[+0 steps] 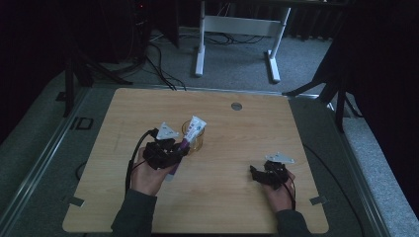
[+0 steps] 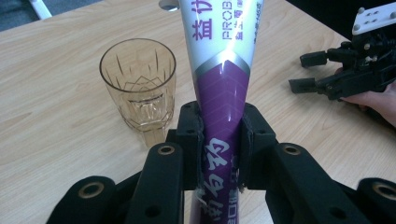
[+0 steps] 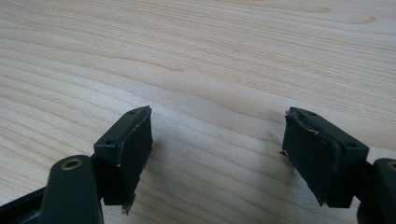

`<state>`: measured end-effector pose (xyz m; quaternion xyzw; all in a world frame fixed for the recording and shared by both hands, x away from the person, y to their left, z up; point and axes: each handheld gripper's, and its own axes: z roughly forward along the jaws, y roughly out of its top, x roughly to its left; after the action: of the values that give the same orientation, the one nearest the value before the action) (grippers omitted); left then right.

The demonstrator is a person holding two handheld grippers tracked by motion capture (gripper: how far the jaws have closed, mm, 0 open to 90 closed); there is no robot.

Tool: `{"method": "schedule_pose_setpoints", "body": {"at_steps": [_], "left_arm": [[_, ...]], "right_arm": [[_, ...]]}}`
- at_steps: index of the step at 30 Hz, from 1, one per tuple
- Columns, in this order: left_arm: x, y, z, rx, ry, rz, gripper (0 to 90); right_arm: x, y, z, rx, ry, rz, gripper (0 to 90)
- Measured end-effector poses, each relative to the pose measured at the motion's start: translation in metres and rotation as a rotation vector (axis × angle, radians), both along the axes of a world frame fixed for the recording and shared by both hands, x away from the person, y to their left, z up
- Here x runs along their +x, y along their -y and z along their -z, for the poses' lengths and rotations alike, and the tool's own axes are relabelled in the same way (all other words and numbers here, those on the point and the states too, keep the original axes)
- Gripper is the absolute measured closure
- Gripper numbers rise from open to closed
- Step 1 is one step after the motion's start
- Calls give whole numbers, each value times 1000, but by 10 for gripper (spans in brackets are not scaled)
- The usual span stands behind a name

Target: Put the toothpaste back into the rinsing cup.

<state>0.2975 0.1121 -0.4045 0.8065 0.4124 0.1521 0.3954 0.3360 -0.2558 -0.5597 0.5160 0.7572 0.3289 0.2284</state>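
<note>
Left gripper (image 2: pixel 220 140): jaws clenched on purple-and-white toothpaste tube (image 2: pixel 223 70), held raised over table (image 1: pixel 237 207), just beside glass tumbler (image 2: pixel 139 81) | Right gripper (image 3: pixel 217 154): jaws spread apart, nothing between, low over bare wood at table's right, well apart from tube.

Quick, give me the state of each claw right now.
Left claw: closed on the purple and white tube, beside the glass.
Right claw: open, holding nothing, above the table.
</note>
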Motion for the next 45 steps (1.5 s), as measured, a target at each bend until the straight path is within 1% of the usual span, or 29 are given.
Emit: {"method": "schedule_pose_setpoints", "body": {"at_steps": [9, 14, 22, 33, 35, 38, 45], "left_arm": [[3, 1, -3, -14, 16, -8, 735], [4, 0, -4, -25, 41, -9, 735], [8, 1, -7, -30, 64, -6, 735], [14, -1, -9, -52, 99, -15, 735], [15, -1, -9, -56, 112, -23, 735], [16, -3, -9, -75, 129, -25, 735], [19, -6, -10, -87, 139, -26, 735]], "right_arm": [[0, 0, 0, 0, 0, 0, 241], [0, 0, 0, 0, 0, 0, 241], [0, 0, 0, 1, 0, 0, 241], [0, 0, 0, 3, -1, 2, 241], [0, 0, 0, 2, -2, 1, 241], [0, 0, 0, 2, -1, 1, 242], [0, 0, 0, 2, -2, 2, 242]]}}
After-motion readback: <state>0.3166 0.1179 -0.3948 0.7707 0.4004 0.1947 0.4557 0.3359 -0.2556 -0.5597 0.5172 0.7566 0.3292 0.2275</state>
